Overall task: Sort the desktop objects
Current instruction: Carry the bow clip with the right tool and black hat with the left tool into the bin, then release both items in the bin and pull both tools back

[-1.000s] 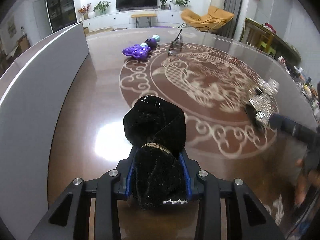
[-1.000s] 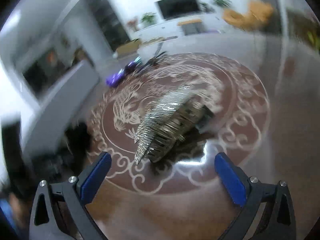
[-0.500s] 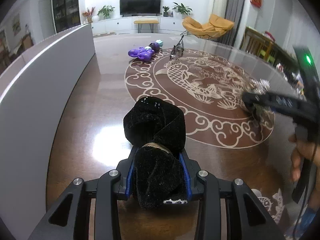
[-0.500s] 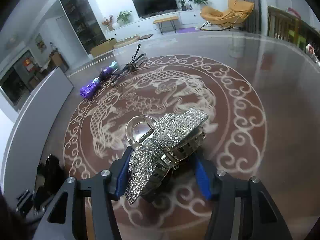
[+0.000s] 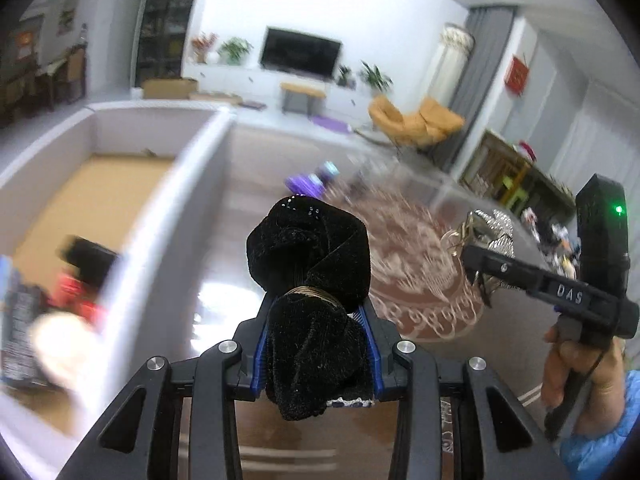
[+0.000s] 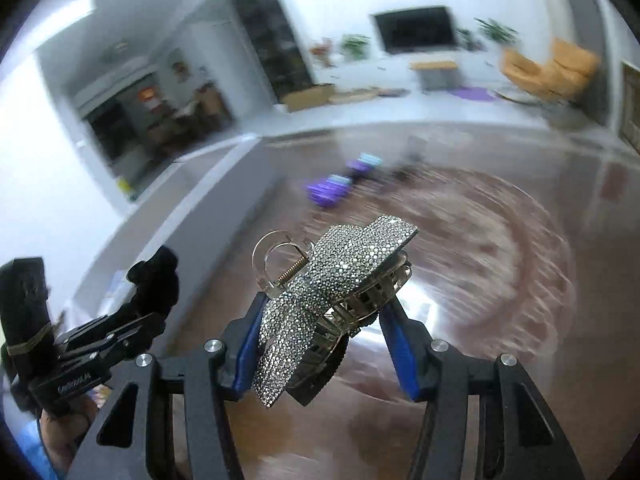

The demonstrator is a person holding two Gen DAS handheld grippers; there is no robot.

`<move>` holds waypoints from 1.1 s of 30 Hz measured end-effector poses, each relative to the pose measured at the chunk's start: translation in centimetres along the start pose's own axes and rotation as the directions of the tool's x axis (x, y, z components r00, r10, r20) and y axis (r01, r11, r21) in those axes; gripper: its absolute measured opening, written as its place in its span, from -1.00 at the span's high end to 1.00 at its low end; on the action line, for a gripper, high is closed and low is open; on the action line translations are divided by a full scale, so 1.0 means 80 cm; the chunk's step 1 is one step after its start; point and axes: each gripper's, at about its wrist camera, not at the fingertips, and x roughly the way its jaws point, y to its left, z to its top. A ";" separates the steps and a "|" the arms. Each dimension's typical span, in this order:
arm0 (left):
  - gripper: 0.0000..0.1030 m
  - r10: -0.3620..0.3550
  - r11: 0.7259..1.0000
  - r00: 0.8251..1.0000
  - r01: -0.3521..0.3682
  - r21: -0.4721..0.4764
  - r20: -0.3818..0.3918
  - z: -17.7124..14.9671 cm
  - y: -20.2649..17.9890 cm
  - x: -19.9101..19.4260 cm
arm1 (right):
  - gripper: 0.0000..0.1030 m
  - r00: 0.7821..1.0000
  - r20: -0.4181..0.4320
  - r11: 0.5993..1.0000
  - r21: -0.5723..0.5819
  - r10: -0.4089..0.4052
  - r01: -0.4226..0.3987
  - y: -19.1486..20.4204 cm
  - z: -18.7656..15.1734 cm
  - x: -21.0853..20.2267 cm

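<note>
Both hands are loaded right now. The left gripper [image 5: 316, 344] has its jaws clamped tight on a black velvet scrunchie [image 5: 308, 256], which sits lifted off the surface [image 5: 224, 256] right next to the grey bin [image 5: 168, 200]. The right gripper [image 6: 324, 344] has its jaws closed on a rhinestone hair clip [image 6: 332, 280], also up in the air over the patterned middle of the surface.

The clip is what I'd worry about. It sits skewed between the pads, it's hard and shiny, and most of it sticks out in front, so a quick swing could twist it loose or let it drop. Squeezing on the wrong spot might also spring it open.

The scrunchie looks safe but floppy; its loose end could snag on the bin wall going over. The bin already has stuff in it, though that's too blurred to identify.

The two grippers are also pretty close together, so if both head for the bin at once they could bump.
</note>
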 end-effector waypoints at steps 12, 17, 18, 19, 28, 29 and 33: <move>0.27 0.340 0.926 0.939 -0.344 -0.158 -0.051 0.049 0.233 -0.076 | -0.09 0.939 -0.121 0.887 -0.308 0.323 -0.345 0.301 0.049 0.104; -0.25 0.443 0.872 0.875 -0.471 -0.133 -0.196 0.030 0.268 -0.031 | -0.42 0.929 -0.260 0.891 -0.304 0.263 -0.337 0.349 0.032 0.188; -0.34 0.458 0.862 0.862 -0.490 -0.131 -0.216 0.023 0.272 -0.023 | -0.54 0.928 -0.286 0.899 -0.297 0.239 -0.323 0.351 0.028 0.200; -0.34 0.471 0.854 0.856 -0.503 -0.132 -0.210 0.022 0.272 -0.024 | -0.54 0.930 -0.287 0.904 -0.291 0.229 -0.312 0.347 0.022 0.202; -0.64 0.411 0.903 0.911 -0.411 -0.129 -0.024 0.021 0.208 -0.064 | -1.00 0.990 -0.025 0.940 -0.310 0.140 -0.141 0.203 0.001 0.099; -0.64 0.381 0.918 0.925 -0.379 -0.115 -0.001 0.022 0.188 -0.070 | -1.00 0.998 -0.025 0.950 -0.306 0.054 -0.059 0.168 -0.012 0.096; -0.69 0.193 0.981 0.980 -0.192 -0.016 0.052 0.031 0.089 -0.069 | -1.00 0.982 -0.109 0.966 -0.225 -0.152 0.125 0.046 -0.049 0.096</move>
